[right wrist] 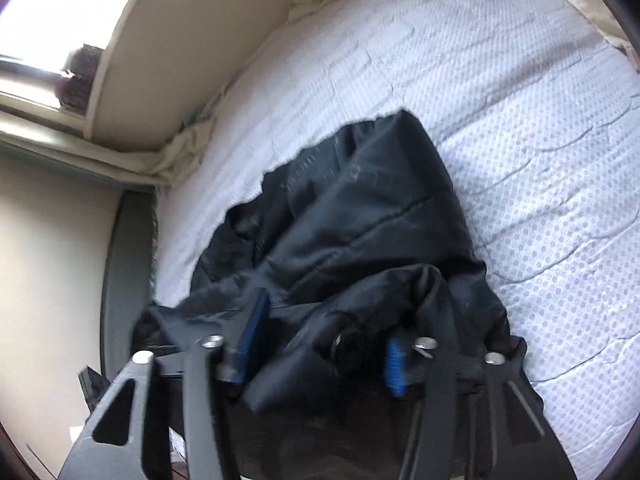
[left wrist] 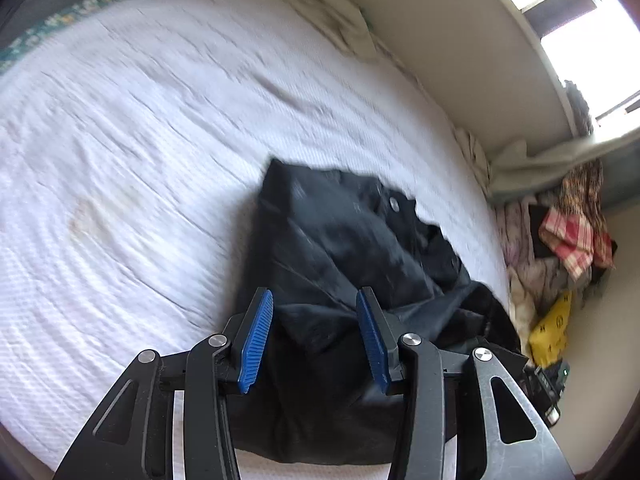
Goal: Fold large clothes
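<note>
A black jacket (left wrist: 340, 248) lies crumpled on the white mattress (left wrist: 140, 140), with a silver snap button showing near its far edge. My left gripper (left wrist: 315, 300) is open, its blue pads spread just above the near part of the jacket. In the right wrist view the jacket (right wrist: 360, 208) is bunched up. My right gripper (right wrist: 324, 320) is open, and a fold of black fabric lies between its blue pads (right wrist: 394, 364) and covers the right one in part. The frames are blurred.
A cream wall (left wrist: 460, 40) and a window run along the far side of the mattress. A pile of clothes (left wrist: 560, 240) and a yellow bag (left wrist: 552, 332) lie off the bed's right end. A rumpled beige sheet (left wrist: 328, 12) sits at the far corner.
</note>
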{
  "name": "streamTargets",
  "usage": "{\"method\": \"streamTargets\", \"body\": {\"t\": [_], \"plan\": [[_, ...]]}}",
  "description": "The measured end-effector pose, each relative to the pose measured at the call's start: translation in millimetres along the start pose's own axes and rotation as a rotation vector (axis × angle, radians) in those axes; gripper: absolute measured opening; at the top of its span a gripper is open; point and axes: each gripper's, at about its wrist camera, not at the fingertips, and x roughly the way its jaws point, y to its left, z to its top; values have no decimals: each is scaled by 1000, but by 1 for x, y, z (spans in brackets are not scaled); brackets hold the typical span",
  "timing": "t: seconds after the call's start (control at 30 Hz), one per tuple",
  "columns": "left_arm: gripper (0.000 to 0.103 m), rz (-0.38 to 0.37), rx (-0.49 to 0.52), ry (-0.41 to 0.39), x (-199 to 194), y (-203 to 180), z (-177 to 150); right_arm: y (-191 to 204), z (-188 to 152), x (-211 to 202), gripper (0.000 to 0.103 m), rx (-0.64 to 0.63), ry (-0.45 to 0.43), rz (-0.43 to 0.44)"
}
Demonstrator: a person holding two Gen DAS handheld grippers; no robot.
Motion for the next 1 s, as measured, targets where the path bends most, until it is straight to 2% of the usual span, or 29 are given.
{"method": "streamTargets", "body": {"t": [0.13, 0.3, 0.4, 0.47, 0.57, 0.77, 0.9, 0.97, 1.0], "plan": [[50, 49, 20, -64, -15, 6, 3, -1, 0, -12, 58, 15, -44, 15], [50, 78, 70, -53, -11, 4, -6, 0, 1, -37, 67, 29, -87, 143], [50, 84, 99, -41, -4, 1, -9, 0, 3, -65, 70, 30, -189, 185], [50, 102, 122, -41, 1, -3, -12, 2, 5, -79, 71, -7, -251, 142], [50, 97, 166, -27, 9, -13, -15, 14, 6, -84, 71, -125, -293, 0], [63, 128, 221, -27, 23, -23, -19, 28, 0, -48, 71, -298, -231, -195], [64, 163, 240, -23, 38, -24, -17, 27, -4, -24, 71, -358, -187, -239], [60, 173, 255, -16, 45, -25, -17, 24, -3, -11, 69, -357, -144, -224], [49, 176, 264, -8, 49, -25, -18, 23, -3, -6, 67, -354, -121, -213]]}}
